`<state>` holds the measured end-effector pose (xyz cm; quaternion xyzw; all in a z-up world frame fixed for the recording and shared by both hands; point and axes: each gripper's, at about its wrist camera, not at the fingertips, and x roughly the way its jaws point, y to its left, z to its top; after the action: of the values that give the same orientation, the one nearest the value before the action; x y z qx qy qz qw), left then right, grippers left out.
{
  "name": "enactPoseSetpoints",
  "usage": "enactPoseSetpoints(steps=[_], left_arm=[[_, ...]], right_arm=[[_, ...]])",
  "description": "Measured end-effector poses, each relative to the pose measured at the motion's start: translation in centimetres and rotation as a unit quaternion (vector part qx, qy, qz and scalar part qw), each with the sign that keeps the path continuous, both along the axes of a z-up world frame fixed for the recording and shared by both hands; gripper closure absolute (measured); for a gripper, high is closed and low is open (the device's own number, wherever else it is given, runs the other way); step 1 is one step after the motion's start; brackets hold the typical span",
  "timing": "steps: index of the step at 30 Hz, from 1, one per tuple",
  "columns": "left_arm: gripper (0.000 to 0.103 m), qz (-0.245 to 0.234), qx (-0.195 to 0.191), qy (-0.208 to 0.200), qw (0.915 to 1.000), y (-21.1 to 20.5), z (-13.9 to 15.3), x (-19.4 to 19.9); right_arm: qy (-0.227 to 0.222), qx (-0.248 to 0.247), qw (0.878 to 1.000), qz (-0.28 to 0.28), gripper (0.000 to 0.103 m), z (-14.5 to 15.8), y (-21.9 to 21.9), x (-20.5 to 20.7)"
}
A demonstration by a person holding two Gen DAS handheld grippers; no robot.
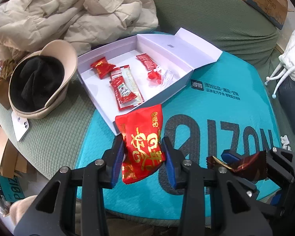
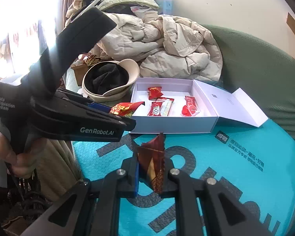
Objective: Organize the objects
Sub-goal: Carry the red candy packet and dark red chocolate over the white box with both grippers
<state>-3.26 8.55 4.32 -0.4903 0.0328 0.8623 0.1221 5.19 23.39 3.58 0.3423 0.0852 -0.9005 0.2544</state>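
Both are carrying sweets: the left gripper (image 1: pixel 144 153) is pinching a red packet (image 1: pixel 141 143), the right gripper (image 2: pixel 150 169) a dark wrapper (image 2: pixel 153 163) seemingly by its edge, risking slipping short of the white box (image 1: pixel 100 90).

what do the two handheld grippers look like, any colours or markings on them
Both the left gripper and the right gripper are matte black plastic with angular linkage arms, silver round pivot bolts and blue pads inside the fingers. The left one's side carries white "GenRobot.AI" lettering and "Data Acquisition System" on its rounded body.
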Motion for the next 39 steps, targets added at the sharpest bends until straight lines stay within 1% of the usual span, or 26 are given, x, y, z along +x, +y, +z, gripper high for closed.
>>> enactPoseSetpoints(steps=[6,8,12,16,22,29,34,37,39], left_arm=[[0.066,0.007,-0.004,-0.013,0.9999,-0.1,-0.1,-1.9],[0.066,0.006,-0.008,-0.02,0.9998,-0.2,-0.3,-3.1],[0.066,0.006,-0.013,-0.02,0.9997,-0.7,-0.2,-5.6],[0.066,-0.002,-0.023,-0.008,0.9997,-0.9,0.5,-8.2],[0.066,-0.007,-0.036,0.009,0.9993,-0.9,1.2,-12.0],[0.066,-0.007,-0.056,0.024,0.9982,-1.1,1.4,-15.2],[0.066,-0.007,-0.061,0.033,0.9976,-0.5,0.8,-17.6],[0.066,-0.004,-0.053,0.027,0.9982,-0.3,0.1,-19.0],[0.066,0.001,-0.058,0.027,0.9979,-0.2,-0.6,-19.7]], right_arm=[[-0.007,0.003,1.0,0.001,0.091,0.0,0.5,-2.4],[-0.009,-0.003,1.0,0.001,0.091,0.1,0.5,-3.6],[-0.009,-0.004,1.0,0.002,0.091,0.2,0.0,-6.0],[-0.005,-0.007,1.0,0.005,0.091,0.7,-0.8,-8.7],[0.013,-0.003,1.0,0.003,0.091,1.5,-1.9,-12.4],[0.024,0.004,1.0,-0.009,0.091,1.5,-2.6,-16.5],[0.032,0.021,0.999,-0.019,0.091,1.2,-2.7,-19.4],[0.028,0.029,0.999,-0.033,0.091,0.8,-2.6,-21.4],[0.026,0.029,0.999,-0.038,0.091,0.4,-2.4,-22.6]])
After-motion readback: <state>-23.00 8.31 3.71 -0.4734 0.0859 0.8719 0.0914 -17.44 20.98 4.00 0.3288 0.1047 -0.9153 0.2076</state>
